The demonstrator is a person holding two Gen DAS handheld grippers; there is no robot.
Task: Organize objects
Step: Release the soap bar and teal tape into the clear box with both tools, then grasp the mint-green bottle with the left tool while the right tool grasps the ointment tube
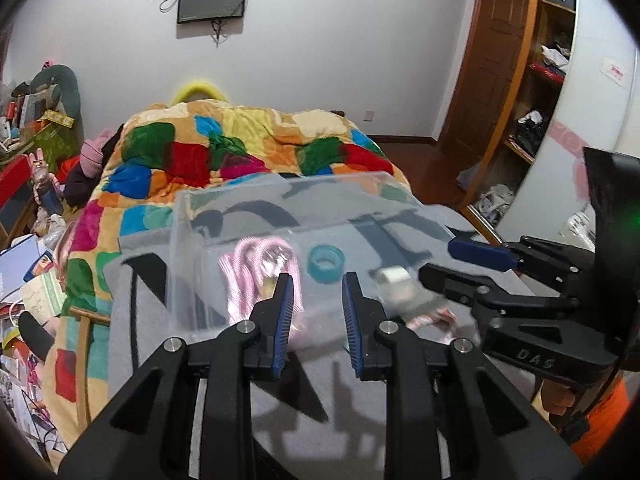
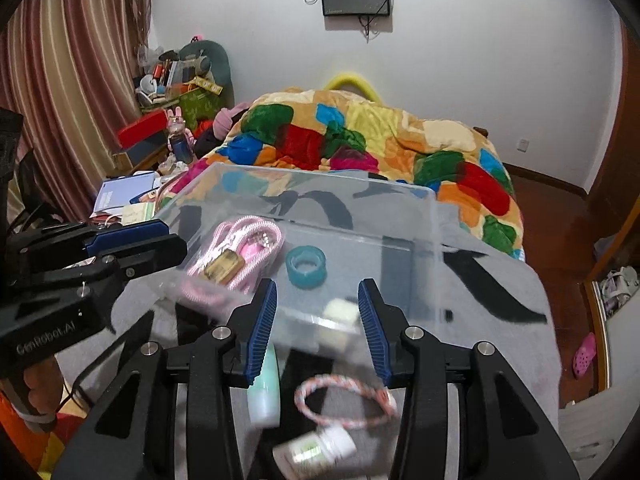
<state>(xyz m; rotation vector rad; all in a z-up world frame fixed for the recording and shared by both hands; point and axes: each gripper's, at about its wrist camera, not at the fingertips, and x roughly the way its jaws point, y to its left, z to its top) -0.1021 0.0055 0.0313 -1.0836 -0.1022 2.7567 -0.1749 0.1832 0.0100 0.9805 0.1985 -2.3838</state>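
Observation:
A clear plastic box (image 1: pixel 188 264) (image 2: pixel 436 216) stands on a grey blanket on the bed. Inside lie a pink cable bundle (image 1: pixel 256 268) (image 2: pixel 248 244), a teal tape ring (image 1: pixel 326 266) (image 2: pixel 306 266) and a small white block (image 1: pixel 394 276) (image 2: pixel 340 310). My left gripper (image 1: pixel 316 308) is open at the box's near wall; it shows in the right wrist view (image 2: pixel 136 240). My right gripper (image 2: pixel 316 328) is open over the box's near edge; it shows in the left wrist view (image 1: pixel 460 264). Below it lie a mint tube (image 2: pixel 266 392), a pink-white rope ring (image 2: pixel 344 404) and a small white bottle (image 2: pixel 320 450).
A colourful patchwork quilt (image 1: pixel 248 148) (image 2: pixel 360 140) covers the bed beyond the box. A cluttered desk (image 2: pixel 132 196) stands at the left, a wooden shelf (image 1: pixel 532 92) at the right. Wood floor (image 2: pixel 568 240) lies right of the bed.

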